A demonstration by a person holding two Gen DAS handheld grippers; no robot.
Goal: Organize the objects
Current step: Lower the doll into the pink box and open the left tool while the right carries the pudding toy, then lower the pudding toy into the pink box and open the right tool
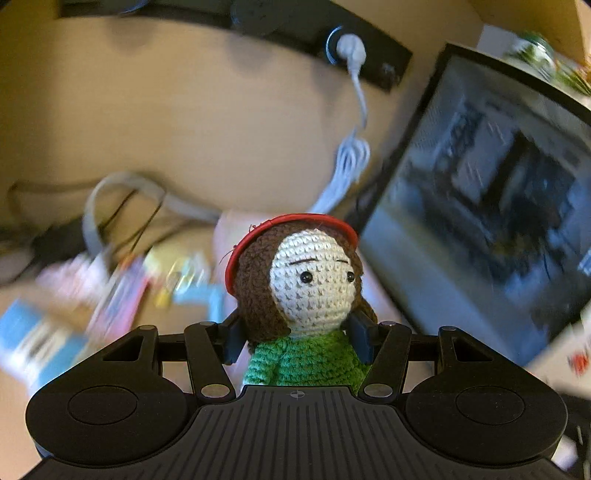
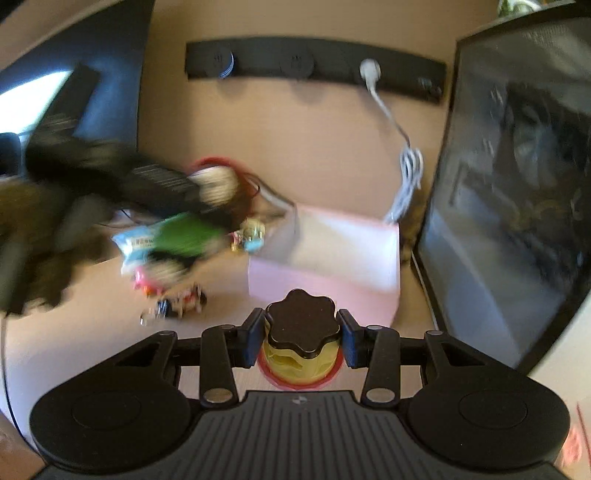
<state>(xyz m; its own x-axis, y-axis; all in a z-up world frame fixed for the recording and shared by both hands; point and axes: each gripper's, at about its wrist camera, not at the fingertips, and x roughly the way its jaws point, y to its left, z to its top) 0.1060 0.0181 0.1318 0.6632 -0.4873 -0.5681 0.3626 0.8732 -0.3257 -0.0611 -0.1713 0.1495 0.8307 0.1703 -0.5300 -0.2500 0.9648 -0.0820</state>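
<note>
- Left wrist view, far left: a blurred scatter of small packets (image 1: 74, 295) in pink and blue lies on the tan desk (image 1: 184, 122), with a grey looped cable (image 1: 110, 199) just behind it.
- Centre of the same view: my left gripper (image 1: 297, 334) pinches a crocheted doll (image 1: 303, 295), the blue pads (image 1: 234, 338) pressed against its brown hair at neck level. The doll sits upright between them, cream face toward the lens, red band across its head, green jumper below.
- Above and right of the doll: a white plug (image 1: 351, 46) sits in a black socket strip (image 1: 280, 26) along the wall, its bundled cord (image 1: 349, 162) hanging down.
- Right edge: a black-framed glass-sided case (image 1: 480, 199) stands at an angle.
- Right wrist view, left side: the other gripper and the doll (image 2: 192, 225) appear as a motion-smeared mass above the desk (image 2: 92, 332), with small toys (image 2: 177, 304) beneath; I cannot make out detail there.
- Centre: an open pink box (image 2: 325, 266) rests on the desk just beyond my fingertips.
- Lower centre: my right gripper (image 2: 301, 341) clamps a small yellow jar (image 2: 299, 360) with a dark scalloped lid and red base, pads touching the lid's two sides. The jar is in front of the box, not inside it.
- Right: the cord (image 2: 406, 177) and the case (image 2: 517, 184) again.
</note>
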